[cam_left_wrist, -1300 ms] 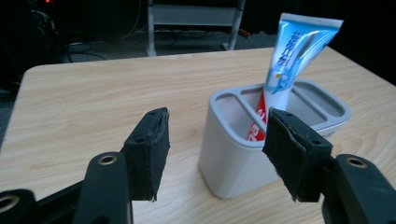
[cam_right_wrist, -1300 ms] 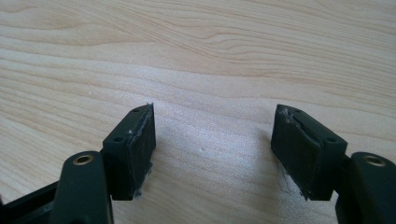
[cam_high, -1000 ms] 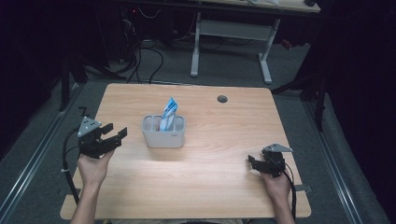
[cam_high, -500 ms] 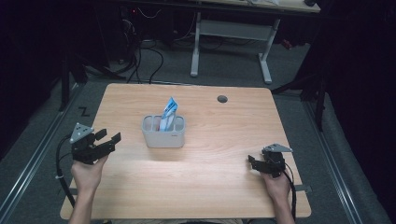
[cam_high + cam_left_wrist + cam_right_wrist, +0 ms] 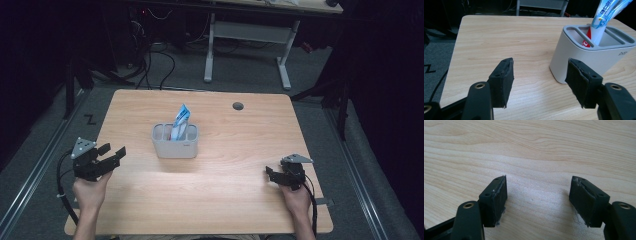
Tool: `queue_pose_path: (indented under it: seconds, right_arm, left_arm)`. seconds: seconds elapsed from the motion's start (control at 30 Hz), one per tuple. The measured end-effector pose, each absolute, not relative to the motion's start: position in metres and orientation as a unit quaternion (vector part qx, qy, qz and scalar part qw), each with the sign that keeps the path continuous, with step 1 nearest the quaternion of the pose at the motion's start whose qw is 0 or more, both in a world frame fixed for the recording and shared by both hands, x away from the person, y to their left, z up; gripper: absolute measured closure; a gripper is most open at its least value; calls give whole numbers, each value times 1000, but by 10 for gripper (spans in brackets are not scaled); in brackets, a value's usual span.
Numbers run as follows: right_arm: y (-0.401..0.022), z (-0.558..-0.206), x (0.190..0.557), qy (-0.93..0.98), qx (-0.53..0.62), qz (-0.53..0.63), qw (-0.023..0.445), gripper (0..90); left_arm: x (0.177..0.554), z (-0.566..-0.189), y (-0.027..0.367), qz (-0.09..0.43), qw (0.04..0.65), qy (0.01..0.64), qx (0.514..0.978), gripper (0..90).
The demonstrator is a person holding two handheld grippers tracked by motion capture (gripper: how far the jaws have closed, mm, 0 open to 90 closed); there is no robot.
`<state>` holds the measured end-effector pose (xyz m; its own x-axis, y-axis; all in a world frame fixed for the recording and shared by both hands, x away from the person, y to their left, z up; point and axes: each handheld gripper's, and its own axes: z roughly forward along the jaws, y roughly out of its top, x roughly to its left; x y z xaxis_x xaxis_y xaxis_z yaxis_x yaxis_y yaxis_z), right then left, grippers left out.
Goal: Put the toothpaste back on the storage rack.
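Your left gripper (image 5: 111, 154) hangs released and empty just left of the grey oval plastic compartment holder (image 5: 175, 141). Your right gripper (image 5: 272, 175) rests released and empty on the light wooden tabletop (image 5: 235, 200), well apart from the holder. The blue-and-white printed tube (image 5: 181, 118) stands in the holder, so placement appears complete. The left gripper view resolves the compartment dividers; the high view gives both grippers' spacing.
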<state>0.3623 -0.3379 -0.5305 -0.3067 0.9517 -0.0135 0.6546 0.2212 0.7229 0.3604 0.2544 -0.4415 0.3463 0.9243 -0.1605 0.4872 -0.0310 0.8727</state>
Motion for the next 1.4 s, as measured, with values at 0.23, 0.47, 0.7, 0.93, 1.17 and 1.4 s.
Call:
queue_pose_path:
  seconds: [0.23,0.47,0.7,0.93,1.17,1.4]
  right_arm:
    - [-338,-531,362,745,539,314,236,307]
    - [-338,-530,362,745,539,314,236,307]
    - [-338,-530,362,745,539,314,236,307]
    - [-338,-530,362,745,539,314,236,307]
    - [-338,-530,362,745,539,314,236,307]
    - [-338,-530,362,745,539,314,236,307]
  left_arm:
    - [359,-449,258,229,468,532,668,391]
    - [358,-456,258,242,454,537,669,390]
    - [359,-465,258,243,439,540,676,392]
    - [359,-474,258,239,419,544,687,380]
    - [362,-482,255,233,400,547,697,363]
    - [365,-490,254,222,382,552,707,345]
